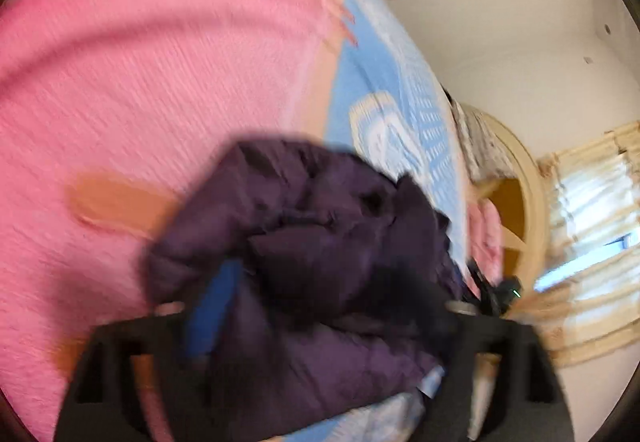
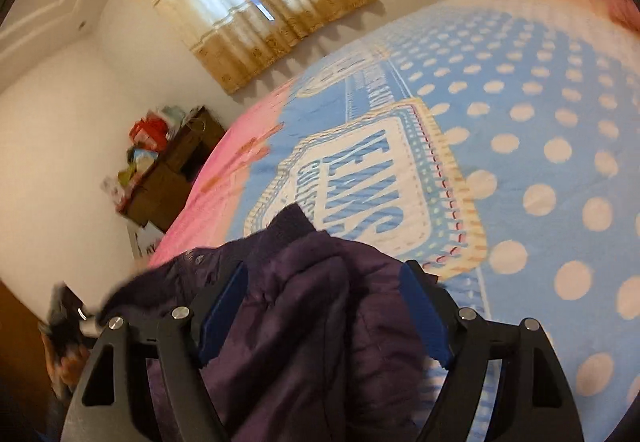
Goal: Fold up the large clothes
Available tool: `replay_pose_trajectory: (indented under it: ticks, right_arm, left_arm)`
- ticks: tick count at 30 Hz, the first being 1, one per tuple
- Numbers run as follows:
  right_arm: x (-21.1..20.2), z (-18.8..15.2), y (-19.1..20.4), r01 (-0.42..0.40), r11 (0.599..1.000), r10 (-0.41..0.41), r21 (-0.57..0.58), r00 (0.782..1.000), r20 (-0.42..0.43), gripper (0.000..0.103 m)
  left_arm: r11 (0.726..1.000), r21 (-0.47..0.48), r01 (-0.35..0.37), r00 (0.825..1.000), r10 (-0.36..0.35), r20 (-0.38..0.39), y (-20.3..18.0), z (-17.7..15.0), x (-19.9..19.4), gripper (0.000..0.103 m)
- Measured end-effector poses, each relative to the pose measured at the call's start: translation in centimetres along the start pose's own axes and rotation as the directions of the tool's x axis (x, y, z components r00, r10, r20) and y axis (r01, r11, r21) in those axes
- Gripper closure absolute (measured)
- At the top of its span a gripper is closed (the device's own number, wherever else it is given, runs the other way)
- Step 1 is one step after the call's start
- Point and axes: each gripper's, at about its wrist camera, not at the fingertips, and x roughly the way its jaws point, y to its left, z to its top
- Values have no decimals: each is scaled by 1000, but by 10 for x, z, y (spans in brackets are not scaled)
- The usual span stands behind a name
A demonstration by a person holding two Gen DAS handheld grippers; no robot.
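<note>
A dark purple padded jacket (image 1: 304, 242) lies bunched on the bed, and the left wrist view is blurred by motion. My left gripper (image 1: 320, 306) has the jacket heaped between and over its fingers, which stand wide apart; one blue pad (image 1: 212, 306) shows. In the right wrist view the same jacket (image 2: 304, 306) fills the gap between my right gripper's (image 2: 324, 282) blue pads (image 2: 224, 306). The jaws stand wide apart with cloth bulging between them.
The bed carries a blue polka-dot blanket (image 2: 540, 146) with a lettered badge and a pink blanket (image 1: 140, 82) beside it. Brown boxes with clutter (image 2: 168, 166) stand by the wall. Curtained windows (image 2: 256, 2) and a wooden headboard (image 1: 520, 210) are around.
</note>
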Motion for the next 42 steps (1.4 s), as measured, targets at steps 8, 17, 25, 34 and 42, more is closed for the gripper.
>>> replay_pose_trajectory:
  ticks: [8, 17, 25, 34, 42]
  right_arm:
    - [-9, -5, 93, -59, 952, 40, -301, 997, -69, 25]
    - [70, -66, 146, 152, 766, -310, -624, 938, -152, 74]
    - [26, -35, 163, 216, 800, -201, -559, 976, 89, 78]
    - [61, -46, 144, 238, 824, -257, -514, 966, 34, 78]
    - [39, -41, 155, 224, 819, -197, -529, 975, 106, 78]
  left_arm:
    - [944, 247, -218, 969, 181, 166, -30, -41, 0, 0]
    - [640, 601, -480, 877, 356, 321, -94, -104, 93, 74]
    - [597, 533, -599, 784, 301, 544, -113, -102, 61, 99]
    - [566, 554, -611, 784, 336, 521, -122, -92, 85, 4]
    - [483, 569, -665, 746, 395, 537, -121, -97, 101, 99]
